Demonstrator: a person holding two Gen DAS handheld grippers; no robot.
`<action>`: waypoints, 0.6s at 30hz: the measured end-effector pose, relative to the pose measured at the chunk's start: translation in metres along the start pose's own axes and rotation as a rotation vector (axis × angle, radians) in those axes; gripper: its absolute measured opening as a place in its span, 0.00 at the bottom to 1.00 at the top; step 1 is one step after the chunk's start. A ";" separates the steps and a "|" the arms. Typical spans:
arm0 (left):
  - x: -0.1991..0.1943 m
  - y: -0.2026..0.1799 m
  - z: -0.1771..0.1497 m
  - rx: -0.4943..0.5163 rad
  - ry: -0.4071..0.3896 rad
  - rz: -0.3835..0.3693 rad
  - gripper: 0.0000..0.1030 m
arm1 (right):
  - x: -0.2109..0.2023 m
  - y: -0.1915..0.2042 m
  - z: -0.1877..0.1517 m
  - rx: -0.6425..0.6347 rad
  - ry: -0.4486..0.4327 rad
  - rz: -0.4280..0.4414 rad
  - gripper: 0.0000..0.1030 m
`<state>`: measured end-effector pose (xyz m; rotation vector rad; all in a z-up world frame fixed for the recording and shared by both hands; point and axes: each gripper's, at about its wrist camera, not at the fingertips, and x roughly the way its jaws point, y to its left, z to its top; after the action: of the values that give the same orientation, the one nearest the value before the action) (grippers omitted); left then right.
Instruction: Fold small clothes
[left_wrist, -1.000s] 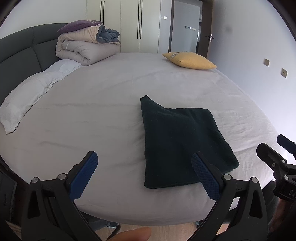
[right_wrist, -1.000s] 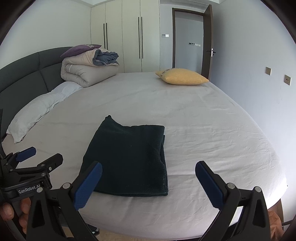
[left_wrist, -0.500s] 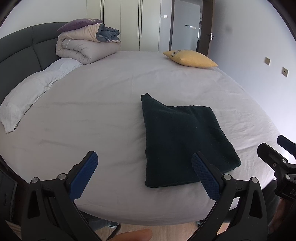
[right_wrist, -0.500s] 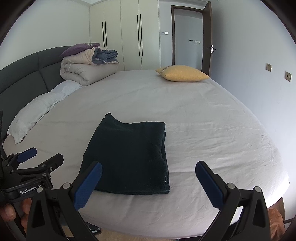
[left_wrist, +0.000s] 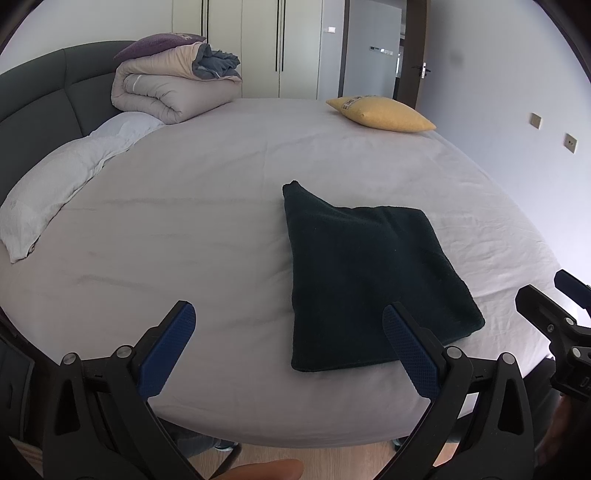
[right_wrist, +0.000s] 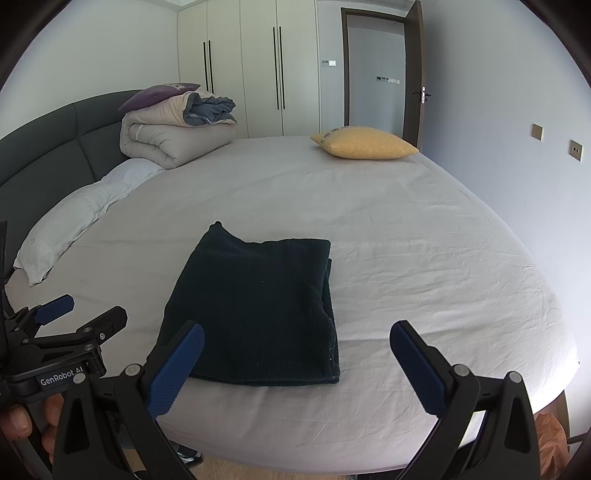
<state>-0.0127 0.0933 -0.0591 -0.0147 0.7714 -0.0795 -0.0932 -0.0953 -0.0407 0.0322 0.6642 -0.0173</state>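
Our two grippers hang wide apart at the near edge of the bed (right_wrist: 406, 229), with the folded dark garment (right_wrist: 258, 310) lying free between them.

We see the grey-sheeted bed filling both views, its dark headboard (right_wrist: 48, 162) at nine o'clock. A rolled duvet (right_wrist: 173, 140) with a purple cushion (right_wrist: 159, 96) on top sits at eleven o'clock, a long white pillow (right_wrist: 74, 218) lies along ten o'clock, and a yellow pillow (right_wrist: 364, 144) rests at one o'clock before the open door (right_wrist: 413, 74). The garment lies flat near six o'clock, touched by nothing. Our left gripper (left_wrist: 288, 350) and right gripper (right_wrist: 295, 365) both stand wide and hold nothing; nothing lies between either one and the cloth.
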 end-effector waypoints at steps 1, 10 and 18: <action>0.000 0.000 0.000 0.000 0.000 0.000 1.00 | 0.000 0.000 0.000 0.001 0.001 0.000 1.00; 0.000 0.000 0.000 0.001 -0.001 -0.001 1.00 | 0.000 0.000 0.000 0.000 0.002 0.001 1.00; 0.004 0.000 0.000 0.004 0.006 -0.006 1.00 | 0.001 -0.001 -0.001 -0.001 0.004 0.002 1.00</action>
<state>-0.0096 0.0932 -0.0623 -0.0129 0.7772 -0.0873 -0.0929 -0.0963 -0.0428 0.0316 0.6681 -0.0152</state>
